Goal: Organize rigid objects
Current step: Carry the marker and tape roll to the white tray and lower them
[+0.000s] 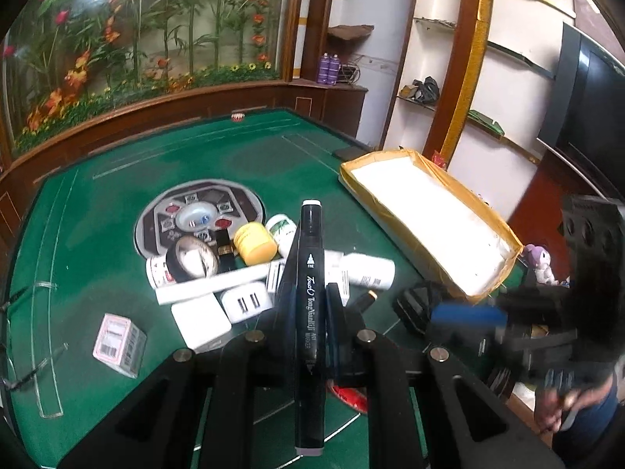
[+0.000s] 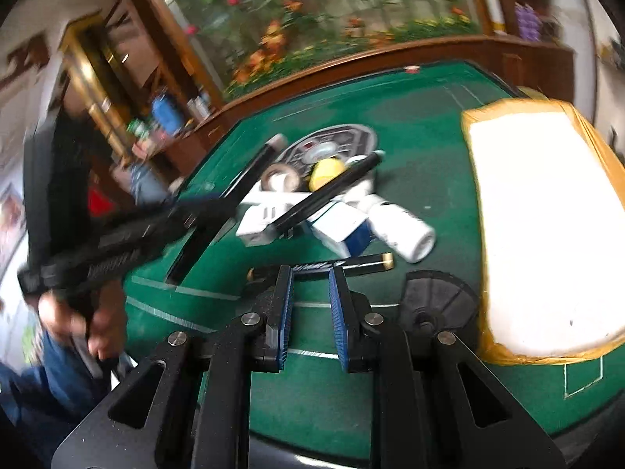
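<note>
Black marker (image 1: 308,312) clamped upright between the left hand-held gripper (image 1: 308,301) pads.

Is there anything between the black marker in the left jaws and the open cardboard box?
Nothing visible blocks it. The black art marker is gripped and lifted above the pile; the yellow-taped cardboard box with white lining lies open to its right, with bare green felt table between.

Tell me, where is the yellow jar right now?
The yellow jar sits in the pile mid-table in the left wrist view, beside the round centre panel, between the tape roll and a white-lidded jar.
</note>
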{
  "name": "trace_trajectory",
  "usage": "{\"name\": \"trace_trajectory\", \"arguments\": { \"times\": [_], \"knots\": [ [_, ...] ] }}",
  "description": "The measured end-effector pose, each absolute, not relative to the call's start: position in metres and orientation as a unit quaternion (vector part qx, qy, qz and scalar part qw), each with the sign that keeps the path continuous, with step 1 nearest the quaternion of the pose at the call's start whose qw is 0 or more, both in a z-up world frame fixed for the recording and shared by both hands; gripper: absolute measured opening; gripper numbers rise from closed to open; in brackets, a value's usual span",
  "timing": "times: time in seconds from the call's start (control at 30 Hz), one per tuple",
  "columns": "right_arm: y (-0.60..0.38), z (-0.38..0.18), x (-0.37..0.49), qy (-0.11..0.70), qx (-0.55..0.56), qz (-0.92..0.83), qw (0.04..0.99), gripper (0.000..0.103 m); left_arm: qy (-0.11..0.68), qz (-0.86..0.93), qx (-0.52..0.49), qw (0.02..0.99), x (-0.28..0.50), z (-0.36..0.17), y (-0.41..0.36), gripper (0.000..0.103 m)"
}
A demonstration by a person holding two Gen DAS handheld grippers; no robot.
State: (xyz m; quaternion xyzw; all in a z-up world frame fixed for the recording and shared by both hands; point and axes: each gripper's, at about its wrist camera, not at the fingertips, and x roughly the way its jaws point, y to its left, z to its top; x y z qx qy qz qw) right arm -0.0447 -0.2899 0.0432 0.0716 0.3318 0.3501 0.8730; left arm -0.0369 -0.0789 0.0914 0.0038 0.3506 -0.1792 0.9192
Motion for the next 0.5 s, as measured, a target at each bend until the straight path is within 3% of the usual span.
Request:
{"name": "trace_trajectory", "arguments": {
  "times": [0.1, 0.17, 0.33, 0.4, 0.43, 0.47, 0.5],
  "knots": [
    [-0.262, 0.043, -0.060, 0.327, 0.029, 0.380, 0.865, 0.028, 0.352, -0.171, 0.003, 0.920, -0.035, 0.091, -0.076, 0.013],
    [-0.246, 0.042, -0.068, 0.323, -0.003, 0.370, 0.871, 0.056, 0.354, -0.165, -0.003, 0.921, -0.036, 0.090, -0.071, 0.014],
    [-0.228, 0.033, -0.066, 0.329, -0.036, 0.351, 0.876, 0.059, 0.358, -0.159, -0.001, 0.920, -0.034, 0.088, -0.067, 0.013],
    [-0.231, 0.027, -0.058, 0.341, -0.016, 0.358, 0.869, 0.054, 0.358, -0.159, -0.002, 0.920, -0.034, 0.089, -0.068, 0.013],
    [-0.232, 0.024, -0.054, 0.348, -0.006, 0.362, 0.865, 0.033, 0.358, -0.161, -0.002, 0.920, -0.033, 0.089, -0.067, 0.013],
    [-0.232, 0.020, -0.051, 0.359, -0.004, 0.362, 0.860, 0.018, 0.358, -0.161, -0.003, 0.920, -0.033, 0.088, -0.068, 0.013],
    [-0.232, 0.018, -0.049, 0.366, 0.001, 0.364, 0.856, 0.017, 0.358, -0.161, -0.003, 0.920, -0.033, 0.088, -0.067, 0.013]
  ]
}}
